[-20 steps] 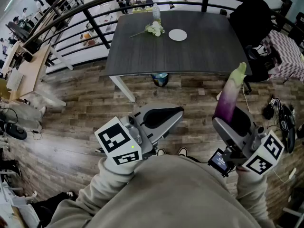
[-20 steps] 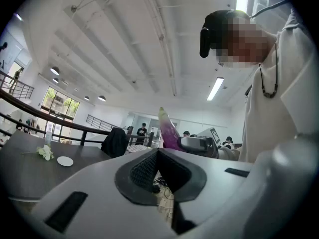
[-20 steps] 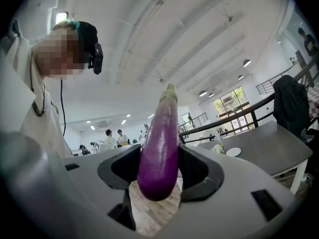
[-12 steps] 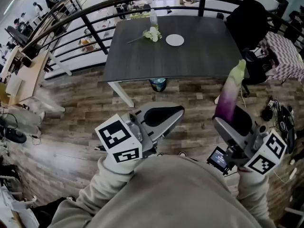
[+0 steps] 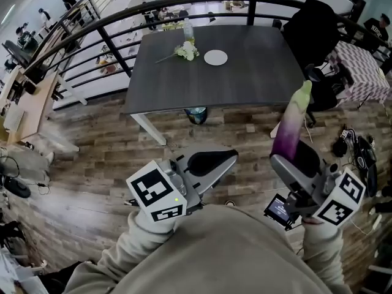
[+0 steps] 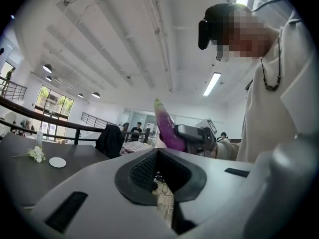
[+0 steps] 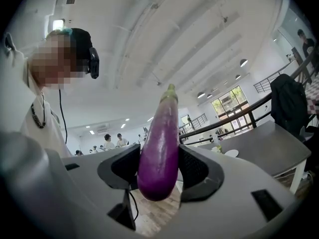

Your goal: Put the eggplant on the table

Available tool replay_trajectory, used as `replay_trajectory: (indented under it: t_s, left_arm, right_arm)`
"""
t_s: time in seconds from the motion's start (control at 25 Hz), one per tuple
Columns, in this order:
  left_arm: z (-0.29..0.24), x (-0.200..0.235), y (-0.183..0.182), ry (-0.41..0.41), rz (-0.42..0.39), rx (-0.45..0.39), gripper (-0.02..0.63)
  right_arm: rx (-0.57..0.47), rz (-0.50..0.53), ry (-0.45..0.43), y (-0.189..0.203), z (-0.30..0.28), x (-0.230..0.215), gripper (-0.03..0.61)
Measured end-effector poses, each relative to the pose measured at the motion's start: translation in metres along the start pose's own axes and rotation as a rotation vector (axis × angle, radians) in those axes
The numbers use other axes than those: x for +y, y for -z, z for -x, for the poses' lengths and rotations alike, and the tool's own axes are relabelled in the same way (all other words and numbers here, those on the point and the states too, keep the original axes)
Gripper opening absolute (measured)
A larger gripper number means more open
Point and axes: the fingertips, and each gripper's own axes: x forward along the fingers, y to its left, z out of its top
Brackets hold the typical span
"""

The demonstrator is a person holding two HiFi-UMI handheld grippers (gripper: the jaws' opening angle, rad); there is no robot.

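Observation:
A long purple eggplant [image 5: 286,133] with a pale green tip stands upright, and my right gripper [image 5: 293,155] is shut on its lower part. The right gripper view shows the eggplant [image 7: 160,148] pinched between both dark pads of the right gripper [image 7: 159,169]. My left gripper [image 5: 225,158] hangs to the left at about the same height, shut and empty; in its own view the pads of the left gripper [image 6: 158,154] meet with nothing between them. The dark grey table [image 5: 257,72] lies ahead across the wooden floor, beyond both grippers.
On the table's far side are a white plate [image 5: 215,57], a small bunch of flowers [image 5: 184,51] and a bottle [image 5: 188,29]. A black chair with a jacket [image 5: 312,29] stands at its right end. A curved black railing [image 5: 92,32] runs behind. Cables and gear [image 5: 361,149] litter the floor at right.
The table has drawn a little nearer and lower in the head view. Both grippers keep their places in front of the body, and the eggplant stays upright in the right one.

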Motion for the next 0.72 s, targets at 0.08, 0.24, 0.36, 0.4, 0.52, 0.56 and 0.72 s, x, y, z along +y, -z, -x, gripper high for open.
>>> replay_trajectory:
  t_s: [0.08,0.24,0.36,0.4,0.52,0.56,0.72]
  left_arm:
    - [-0.011,-0.001,0.003,0.003,0.007,0.003,0.005]
    - [-0.04,-0.003,-0.002,0.02,0.009,-0.001,0.005]
    - [-0.063,-0.004,-0.003,0.029,0.015,0.0,0.005]
    - [-0.07,-0.003,-0.002,0.029,0.018,0.004,0.005]
    - [-0.088,-0.002,0.006,0.036,0.029,0.031,0.005]
    - [-0.092,-0.003,0.009,0.04,0.031,0.042,0.005]
    - [-0.103,0.002,0.017,0.037,0.025,0.085,0.005]
  right_arm:
    - [-0.012,-0.015,0.005,-0.003,0.013,-0.008,0.249]
    - [-0.031,-0.03,0.04,-0.009,0.041,-0.029,0.249]
    - [-0.033,-0.029,0.042,-0.014,0.056,-0.044,0.249]
    - [-0.031,-0.026,0.04,-0.015,0.059,-0.049,0.249]
    - [-0.04,-0.04,0.041,-0.014,0.068,-0.063,0.249]
    - [-0.048,-0.054,0.041,-0.012,0.073,-0.067,0.249]
    - [-0.055,-0.101,0.042,-0.008,0.082,-0.085,0.249]
